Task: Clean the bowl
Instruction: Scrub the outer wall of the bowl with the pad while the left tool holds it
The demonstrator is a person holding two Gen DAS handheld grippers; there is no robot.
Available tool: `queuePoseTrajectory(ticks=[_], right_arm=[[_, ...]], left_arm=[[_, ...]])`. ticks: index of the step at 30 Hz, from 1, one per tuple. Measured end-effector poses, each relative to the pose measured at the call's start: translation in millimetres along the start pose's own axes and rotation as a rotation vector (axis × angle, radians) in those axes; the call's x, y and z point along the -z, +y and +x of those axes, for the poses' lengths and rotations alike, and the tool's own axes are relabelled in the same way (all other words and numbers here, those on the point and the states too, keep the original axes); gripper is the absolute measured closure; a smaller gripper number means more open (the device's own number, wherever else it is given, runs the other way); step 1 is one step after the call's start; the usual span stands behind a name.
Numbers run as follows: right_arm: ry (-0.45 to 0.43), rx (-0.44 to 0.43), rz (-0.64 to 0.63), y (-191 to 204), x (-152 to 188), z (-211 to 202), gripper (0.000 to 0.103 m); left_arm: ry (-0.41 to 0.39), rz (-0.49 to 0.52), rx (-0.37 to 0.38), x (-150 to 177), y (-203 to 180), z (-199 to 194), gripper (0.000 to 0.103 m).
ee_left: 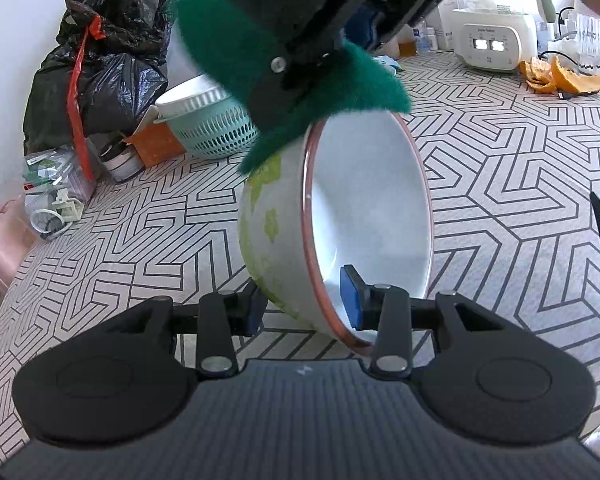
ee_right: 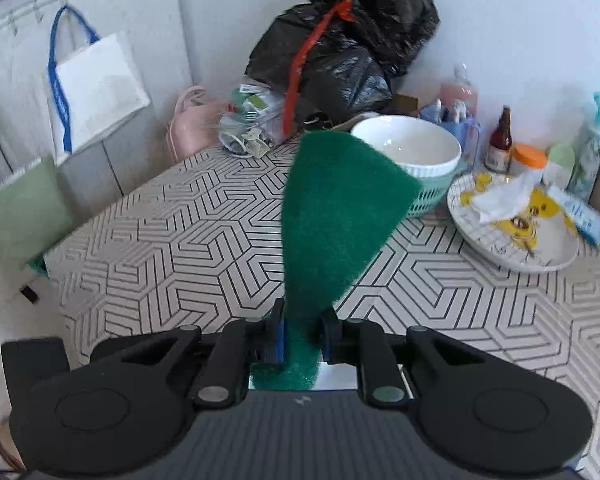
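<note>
The patterned table [ee_left: 500, 168] fills the left wrist view, and at its centre the bowl [ee_left: 364, 216] stands tilted on its side, rim pinched at 6 o'clock by the left gripper [ee_left: 306, 306]. At 12 o'clock the right gripper [ee_right: 303, 334] clamps the green scouring pad [ee_right: 332, 216], which touches the bowl's upper rim.

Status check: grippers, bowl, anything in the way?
Left gripper shut on bowl rim, bowl tilted. Right gripper shut on green scouring pad, at bowl's top edge. Nothing blocking.

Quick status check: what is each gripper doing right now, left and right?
Left gripper: shut on the bowl rim, one finger inside, one outside.
Right gripper: shut on the green scouring pad, held at the bowl's upper edge.
</note>
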State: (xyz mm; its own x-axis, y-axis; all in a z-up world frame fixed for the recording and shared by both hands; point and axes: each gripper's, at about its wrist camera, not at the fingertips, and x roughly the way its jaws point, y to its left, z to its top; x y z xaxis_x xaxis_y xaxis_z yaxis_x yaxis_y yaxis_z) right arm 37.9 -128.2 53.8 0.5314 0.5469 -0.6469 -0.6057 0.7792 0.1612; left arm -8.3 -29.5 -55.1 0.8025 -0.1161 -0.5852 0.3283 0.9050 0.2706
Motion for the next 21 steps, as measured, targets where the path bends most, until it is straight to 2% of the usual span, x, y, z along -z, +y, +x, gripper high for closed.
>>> queuePoseTrajectory(ticks=[10,21], right_arm=[[0.004,0.015,0.007,-9.1,-5.4,0.3,0.085],[-0.004,0.066,0.09,-34.1,-1.5,9.7,0.085]], left_arm=[[-0.008,0.028,-0.024,-0.3,-4.7,0.6,0.065],[-0.008,0.04,-0.025,0.4,-6.2,0.6,0.065]])
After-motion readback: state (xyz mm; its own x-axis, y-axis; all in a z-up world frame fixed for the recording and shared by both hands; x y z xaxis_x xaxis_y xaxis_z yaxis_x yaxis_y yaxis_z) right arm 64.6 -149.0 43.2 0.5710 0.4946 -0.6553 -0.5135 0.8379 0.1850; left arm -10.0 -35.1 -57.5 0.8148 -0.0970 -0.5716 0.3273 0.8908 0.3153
